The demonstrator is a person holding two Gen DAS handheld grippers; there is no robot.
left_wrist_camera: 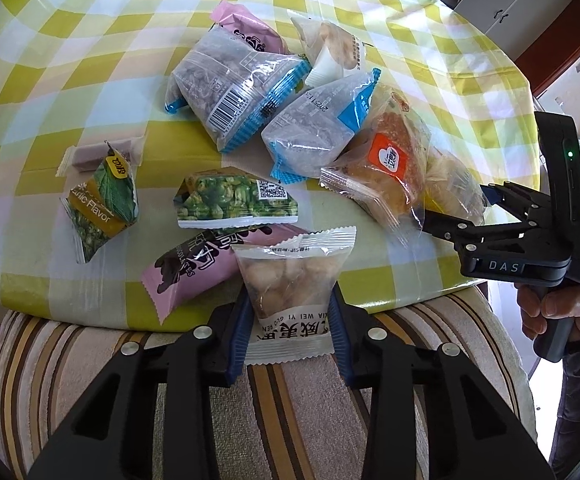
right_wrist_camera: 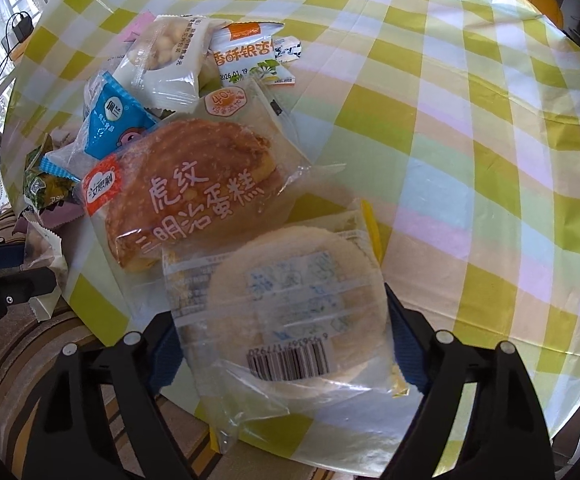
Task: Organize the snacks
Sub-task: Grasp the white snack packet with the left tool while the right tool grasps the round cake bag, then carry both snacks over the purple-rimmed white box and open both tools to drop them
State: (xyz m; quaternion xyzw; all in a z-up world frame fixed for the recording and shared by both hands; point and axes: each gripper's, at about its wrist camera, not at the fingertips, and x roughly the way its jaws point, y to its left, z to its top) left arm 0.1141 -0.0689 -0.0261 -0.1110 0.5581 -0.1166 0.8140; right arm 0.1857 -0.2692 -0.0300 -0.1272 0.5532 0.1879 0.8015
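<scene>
A heap of snack packets lies on a yellow-checked tablecloth. My left gripper is shut on a clear packet of pale nuts at the table's near edge, its blue pads pressing on both sides. In the right wrist view that gripper shows at the far left. My right gripper has its pads against the wrapper of a round pale cake, which leans against a tiger-stripe cake packet. From the left wrist view the right gripper reaches in from the right, a hand on its handle.
Two green pea packets, a pink packet and two blue-edged clear packets fill the middle. A striped cushion lies below the table edge. The cloth to the right of the heap is bare.
</scene>
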